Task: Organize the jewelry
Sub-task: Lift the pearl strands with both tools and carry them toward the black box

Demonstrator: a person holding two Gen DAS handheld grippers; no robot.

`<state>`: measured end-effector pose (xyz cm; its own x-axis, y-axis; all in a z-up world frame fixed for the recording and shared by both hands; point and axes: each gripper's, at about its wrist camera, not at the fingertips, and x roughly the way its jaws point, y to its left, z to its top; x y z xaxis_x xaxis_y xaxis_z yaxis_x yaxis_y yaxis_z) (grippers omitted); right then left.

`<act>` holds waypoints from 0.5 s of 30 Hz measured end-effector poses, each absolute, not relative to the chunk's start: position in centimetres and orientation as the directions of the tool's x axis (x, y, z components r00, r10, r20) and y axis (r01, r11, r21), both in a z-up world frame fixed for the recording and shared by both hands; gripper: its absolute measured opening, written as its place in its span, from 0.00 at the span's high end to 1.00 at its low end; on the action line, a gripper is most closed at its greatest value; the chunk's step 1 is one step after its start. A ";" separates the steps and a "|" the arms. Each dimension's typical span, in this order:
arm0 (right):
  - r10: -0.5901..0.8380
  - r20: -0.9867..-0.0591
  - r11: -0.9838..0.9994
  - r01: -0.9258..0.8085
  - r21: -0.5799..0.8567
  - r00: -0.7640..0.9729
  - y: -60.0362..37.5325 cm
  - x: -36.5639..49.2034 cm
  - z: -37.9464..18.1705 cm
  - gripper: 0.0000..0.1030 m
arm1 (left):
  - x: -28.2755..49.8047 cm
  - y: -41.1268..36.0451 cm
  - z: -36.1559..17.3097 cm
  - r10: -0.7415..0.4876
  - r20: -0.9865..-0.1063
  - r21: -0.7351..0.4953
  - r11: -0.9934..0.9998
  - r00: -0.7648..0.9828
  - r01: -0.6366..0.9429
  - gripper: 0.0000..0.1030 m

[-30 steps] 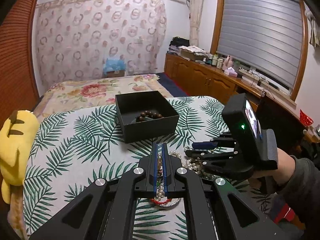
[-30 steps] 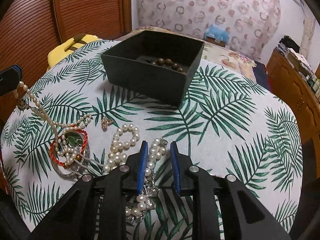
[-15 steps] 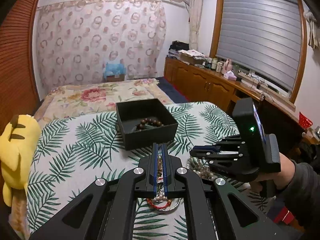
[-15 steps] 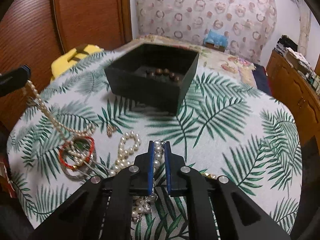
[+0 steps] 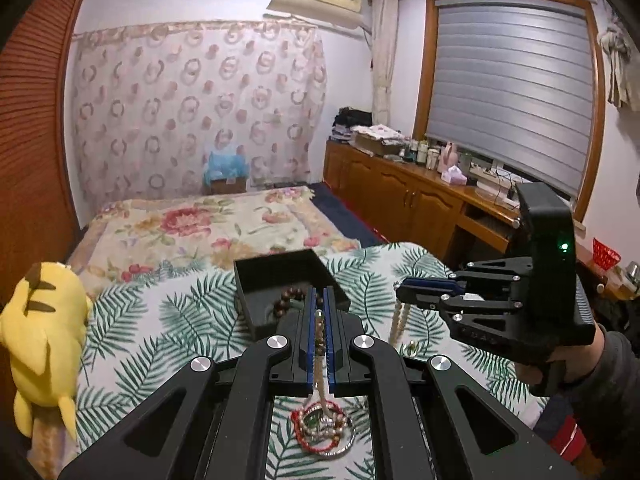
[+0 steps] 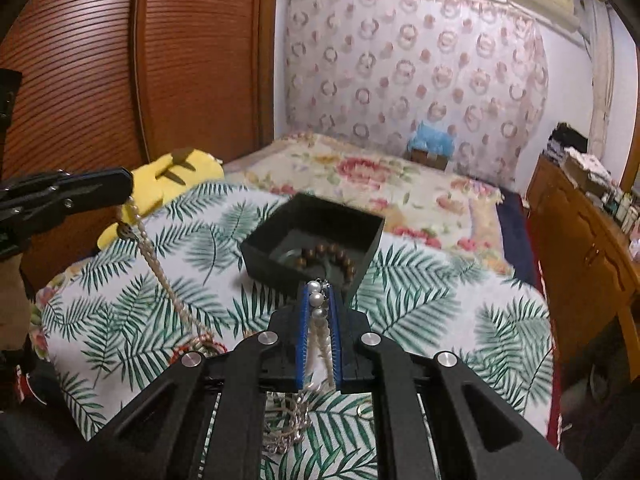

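Note:
My left gripper is shut on a thin pearl strand. The strand hangs down to a tangle of a red cord bracelet and a silver bangle on the leaf-print cloth. In the right wrist view the left gripper is at the left edge, its strand slanting down to the tangle. My right gripper is shut on a necklace of larger pearls, raised above the cloth. A black open box just beyond holds a brown bead bracelet.
A yellow plush toy lies at the cloth's left edge. Behind the box is a bed with a floral cover. Wooden cabinets run along the right wall. A small gold ring lies on the cloth near the right gripper.
The right gripper closed on the larger-pearl necklace and rose with it. The left gripper also rose, pulling its strand up from the tangle.

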<state>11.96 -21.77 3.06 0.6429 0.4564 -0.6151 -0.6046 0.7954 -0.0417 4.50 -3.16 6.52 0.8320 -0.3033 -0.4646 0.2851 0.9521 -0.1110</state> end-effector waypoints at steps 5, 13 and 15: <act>0.468 -0.578 0.794 -0.605 -0.056 0.668 -22.0 12.2 5.3 0.89 | 5.2 -3.3 8.0 -0.307 -0.443 -0.098 0.951 0.842 0.295 0.97; 0.481 -0.534 0.787 -0.611 -0.087 0.696 -21.6 13.2 7.9 0.89 | 7.0 -3.1 10.3 -0.307 -0.407 -0.090 0.951 0.860 0.296 0.97; 0.484 -0.523 0.784 -0.613 -0.096 0.702 -21.5 13.4 8.5 0.89 | 7.5 -3.0 10.8 -0.305 -0.400 -0.090 0.951 0.864 0.294 0.97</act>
